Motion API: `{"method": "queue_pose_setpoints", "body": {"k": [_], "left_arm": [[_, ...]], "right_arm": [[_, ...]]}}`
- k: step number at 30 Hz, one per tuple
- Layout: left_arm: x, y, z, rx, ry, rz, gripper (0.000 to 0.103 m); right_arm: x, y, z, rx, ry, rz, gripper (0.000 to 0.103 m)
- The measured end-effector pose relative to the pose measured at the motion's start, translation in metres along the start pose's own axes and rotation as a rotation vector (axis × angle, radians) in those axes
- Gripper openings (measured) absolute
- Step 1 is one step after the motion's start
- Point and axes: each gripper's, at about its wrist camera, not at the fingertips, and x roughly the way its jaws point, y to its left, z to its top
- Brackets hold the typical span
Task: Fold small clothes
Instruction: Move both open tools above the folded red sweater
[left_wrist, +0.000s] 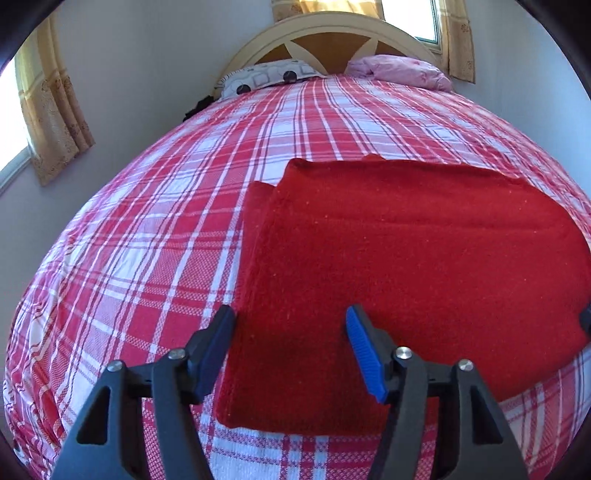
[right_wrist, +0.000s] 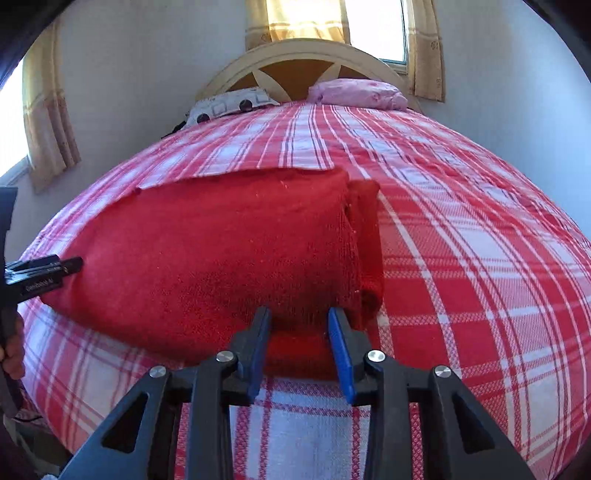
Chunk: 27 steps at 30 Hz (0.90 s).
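A red knitted garment (left_wrist: 406, 251) lies folded flat on the plaid bed, with a narrower layer showing along its left side. My left gripper (left_wrist: 290, 321) hovers open over the garment's near left corner, its blue pads wide apart and the cloth lying flat below them. In the right wrist view the same garment (right_wrist: 207, 251) fills the middle. My right gripper (right_wrist: 299, 317) stands at its near right corner, jaws apart, with the folded near edge between the pads but not visibly pinched. The left gripper (right_wrist: 70, 266) shows at the far left edge.
The red and white plaid bedspread (left_wrist: 147, 229) covers the whole bed. A patterned pillow (left_wrist: 266, 75) and a pink pillow (left_wrist: 402, 70) lie by the headboard (left_wrist: 332, 33). Curtained windows stand left and behind. A hand (right_wrist: 13, 354) is at the left edge.
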Motion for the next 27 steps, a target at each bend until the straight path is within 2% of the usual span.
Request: {"method": "queue_pose_setpoints", "body": {"k": [3,6,12,15,19,22,27], "left_arm": [[0.001,0.001,-0.003,-0.011,-0.006,0.02,0.074],[-0.001,0.001,-0.009,-0.02,-0.016,0.019,0.076],[-0.013,0.016,-0.025,-0.038,0.013,-0.054,0.084],[-0.024,0.039,-0.035,-0.124,0.006,-0.102,0.093],[-0.032,0.065,-0.037,-0.242,-0.034,-0.134,0.094],[-0.021,0.064,-0.032,-0.252,0.007,-0.151,0.094],[0.003,0.049,-0.028,-0.249,0.087,-0.173,0.094]], "right_arm": [[0.0,0.006,-0.001,-0.017,0.003,-0.028,0.034],[-0.001,0.007,-0.003,-0.014,0.003,-0.033,0.034],[-0.014,0.011,-0.007,-0.049,0.025,-0.035,0.034],[-0.043,0.012,-0.01,-0.006,-0.029,0.017,0.034],[-0.06,0.028,-0.01,-0.005,-0.074,0.074,0.034],[-0.059,0.038,-0.005,0.009,-0.072,0.151,0.035],[-0.049,0.048,-0.005,0.035,-0.036,0.2,0.041]]}}
